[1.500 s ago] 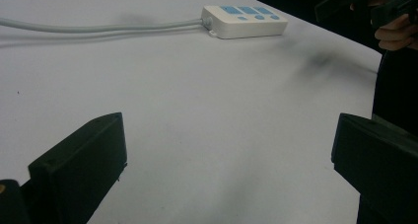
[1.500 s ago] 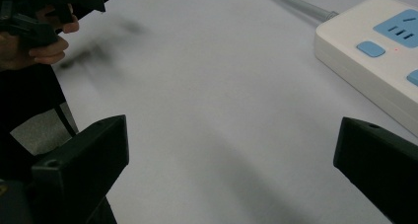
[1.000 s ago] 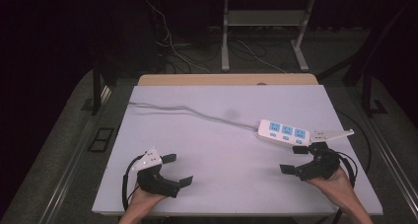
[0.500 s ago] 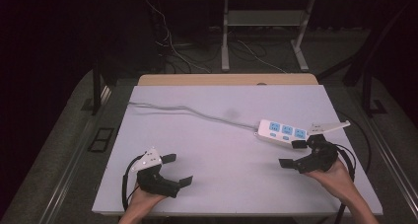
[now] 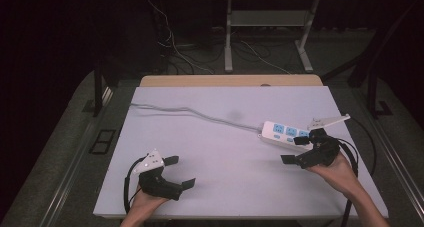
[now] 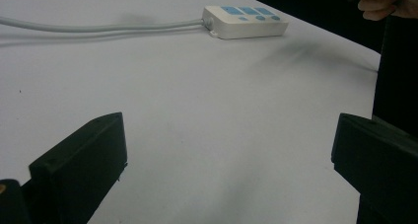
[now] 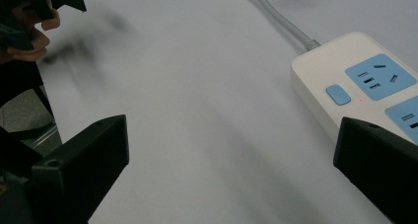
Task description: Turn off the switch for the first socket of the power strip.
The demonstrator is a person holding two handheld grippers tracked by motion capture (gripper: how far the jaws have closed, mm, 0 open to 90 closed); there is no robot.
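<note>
A white power strip (image 5: 284, 132) with blue sockets lies at the right of the white table (image 5: 225, 112); its grey cable (image 5: 190, 110) runs off to the far left. My right gripper (image 5: 294, 149) is open right beside the strip's near end, one jaw over it. In the right gripper view the strip (image 7: 365, 86) sits just ahead of the right jaw, with a blue button (image 7: 338, 94) facing up. My left gripper (image 5: 179, 172) rests open near the front left edge, nothing between its jaws. From the left gripper view the strip (image 6: 245, 21) lies far ahead.
Beyond the table's far edge stand a wooden board (image 5: 230, 80), metal frame legs (image 5: 228, 37) and loose cables (image 5: 170, 42) on a dark floor. The right gripper's black cable (image 5: 367, 147) loops off the table's right side.
My right gripper has moved up and left from the front right toward the power strip, until one jaw reaches over the strip's near end. The left gripper has stayed put.
</note>
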